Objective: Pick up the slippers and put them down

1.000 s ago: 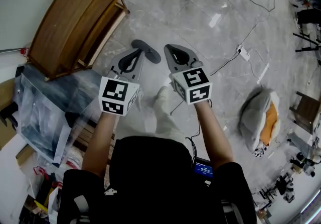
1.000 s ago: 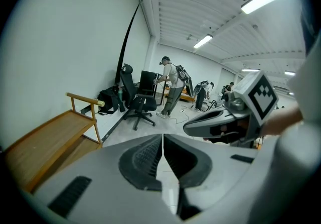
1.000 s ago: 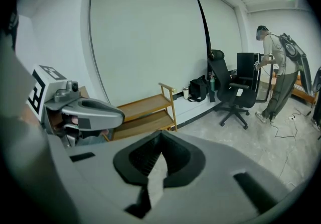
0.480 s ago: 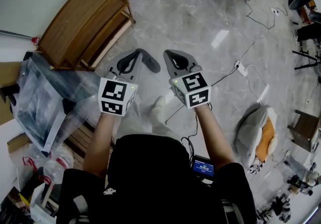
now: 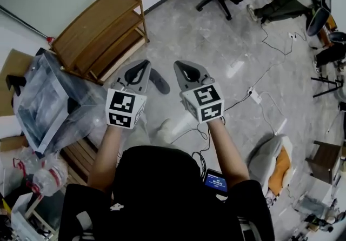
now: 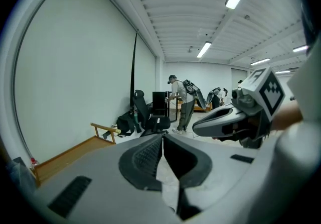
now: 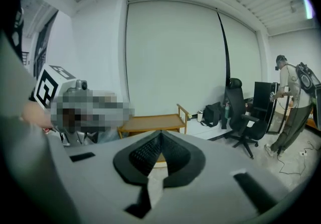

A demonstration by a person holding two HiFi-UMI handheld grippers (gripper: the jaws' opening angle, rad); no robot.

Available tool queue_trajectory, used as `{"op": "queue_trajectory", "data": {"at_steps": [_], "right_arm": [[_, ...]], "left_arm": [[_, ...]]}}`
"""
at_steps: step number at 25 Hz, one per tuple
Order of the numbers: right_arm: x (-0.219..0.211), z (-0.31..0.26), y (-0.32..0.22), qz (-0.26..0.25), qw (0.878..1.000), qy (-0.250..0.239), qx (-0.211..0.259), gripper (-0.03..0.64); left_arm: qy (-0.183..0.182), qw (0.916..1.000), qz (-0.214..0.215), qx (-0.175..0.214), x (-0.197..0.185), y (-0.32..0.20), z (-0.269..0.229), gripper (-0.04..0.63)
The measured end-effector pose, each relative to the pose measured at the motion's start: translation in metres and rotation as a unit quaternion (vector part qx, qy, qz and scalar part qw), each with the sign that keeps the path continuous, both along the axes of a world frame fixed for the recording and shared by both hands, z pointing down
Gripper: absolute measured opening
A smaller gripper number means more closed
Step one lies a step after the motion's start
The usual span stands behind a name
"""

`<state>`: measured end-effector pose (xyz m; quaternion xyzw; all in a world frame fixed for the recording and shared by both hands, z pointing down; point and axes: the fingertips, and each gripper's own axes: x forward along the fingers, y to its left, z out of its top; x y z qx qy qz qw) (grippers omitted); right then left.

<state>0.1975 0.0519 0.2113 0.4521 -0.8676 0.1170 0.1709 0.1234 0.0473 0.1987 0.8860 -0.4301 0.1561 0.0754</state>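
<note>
A dark grey flat slipper (image 5: 160, 81) lies on the pale grey mottled floor (image 5: 227, 45), partly hidden behind the left gripper (image 5: 142, 65) held above it. That gripper's jaws are pressed together on nothing, and the right gripper (image 5: 179, 66) beside it is the same (only one slipper shows). A low light-brown wooden shelf rack (image 5: 100, 34) stands near.
</note>
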Motion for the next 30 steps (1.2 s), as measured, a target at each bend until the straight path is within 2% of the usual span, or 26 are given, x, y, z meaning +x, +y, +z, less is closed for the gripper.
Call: {"op": "queue_trajectory", "data": {"at_steps": [12, 18, 23, 30], "right_arm": [[-0.017, -0.044, 0.025, -0.03, 0.999, -0.005, 0.043, -0.002], [-0.039, -0.06, 0.025, -0.035, 0.998, 0.005, 0.054, -0.002], [-0.065, -0.078, 0.02, -0.021, 0.997, -0.006, 0.07, -0.002], [-0.095, -0.097, 0.02, -0.003, 0.996, -0.008, 0.084, -0.002]], "left_arm": [[-0.019, 0.9977, -0.017, 0.062, -0.015, 0.034, -0.043, 0.011], [-0.012, 0.9967, -0.024, 0.077, -0.037, 0.034, -0.059, 0.011], [0.0, 0.9961, -0.022, 0.085, -0.067, 0.033, -0.074, 0.011], [0.003, 0.9969, -0.011, 0.078, -0.1, 0.033, -0.081, 0.011]]}}
